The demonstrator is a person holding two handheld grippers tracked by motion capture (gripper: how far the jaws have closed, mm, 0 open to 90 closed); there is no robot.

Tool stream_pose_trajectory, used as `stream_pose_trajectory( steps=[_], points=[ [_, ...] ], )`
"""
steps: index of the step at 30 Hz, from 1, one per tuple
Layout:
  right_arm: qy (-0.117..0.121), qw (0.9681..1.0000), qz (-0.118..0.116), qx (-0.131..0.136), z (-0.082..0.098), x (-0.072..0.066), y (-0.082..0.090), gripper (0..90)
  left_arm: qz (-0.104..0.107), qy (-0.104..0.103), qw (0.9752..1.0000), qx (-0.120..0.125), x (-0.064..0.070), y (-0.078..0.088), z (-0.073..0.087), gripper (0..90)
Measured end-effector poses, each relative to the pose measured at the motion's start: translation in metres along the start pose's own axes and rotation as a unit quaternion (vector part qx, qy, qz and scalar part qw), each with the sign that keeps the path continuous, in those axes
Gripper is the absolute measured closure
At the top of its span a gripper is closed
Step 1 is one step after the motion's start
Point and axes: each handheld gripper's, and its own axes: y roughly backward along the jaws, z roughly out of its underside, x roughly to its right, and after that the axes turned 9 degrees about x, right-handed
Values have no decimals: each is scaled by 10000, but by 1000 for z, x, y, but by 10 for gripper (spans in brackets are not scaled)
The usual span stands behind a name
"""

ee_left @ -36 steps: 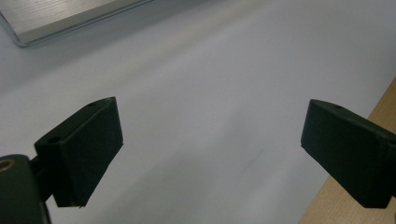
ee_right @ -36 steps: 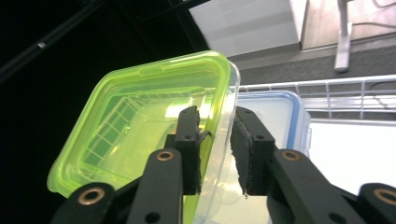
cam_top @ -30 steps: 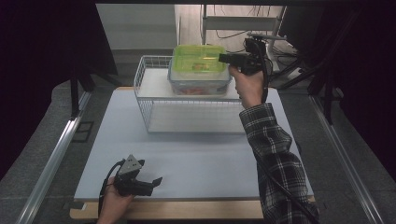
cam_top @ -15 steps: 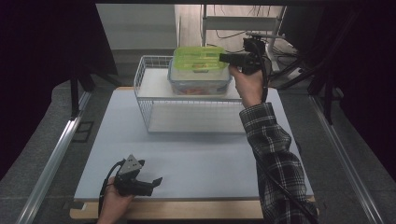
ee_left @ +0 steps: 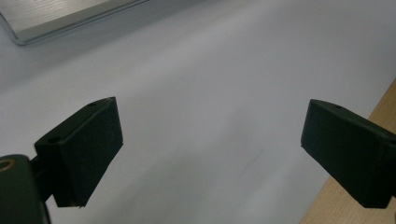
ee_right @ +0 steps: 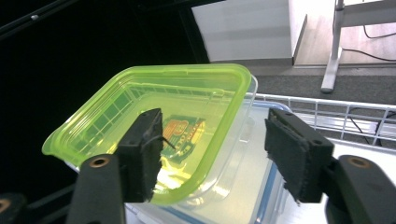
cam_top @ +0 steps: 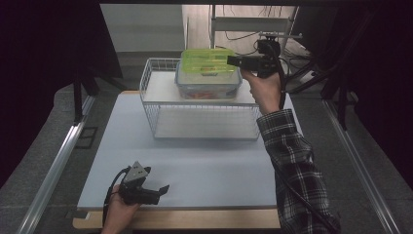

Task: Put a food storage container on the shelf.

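A translucent green lid (cam_top: 207, 61) (ee_right: 159, 116) lies askew on top of a clear tub (cam_top: 209, 87) (ee_right: 243, 186) with blue clips. The tub stands at the back of a white wire basket (cam_top: 204, 119). My right gripper (cam_top: 230, 61) (ee_right: 214, 120) is held level at the lid's right edge. Its jaws have just been opening and now stand apart. The lid's near corner lies in line with the gap, and neither pad presses on it. My left gripper (cam_top: 163, 189) (ee_left: 210, 126) rests low over the white mat (cam_top: 204, 165) at the front left, open and with nothing in it.
The mat covers a wooden table whose bare edge (cam_top: 195, 219) (ee_left: 387, 98) runs along the front. A metal rail (cam_top: 53, 165) runs down the left side. Desk legs and cables (cam_top: 253, 29) stand behind the basket.
My right gripper's jaws have spread apart at the lid's edge, and the lid stays on the tub. The left gripper has not moved.
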Motion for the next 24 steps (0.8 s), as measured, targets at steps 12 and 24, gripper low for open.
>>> stream_pose_trajectory(
  steps=[12, 24],
  points=[
    [186, 9993, -309, -117, 10, 0, 13, 263, -24, -16, 10000, 0, 0, 0, 0, 54],
    [450, 9975, -523, -170, 22, -3, 23, 174, -17, -12, 10000, -13, 0, -1, 0, 54]
  ],
)
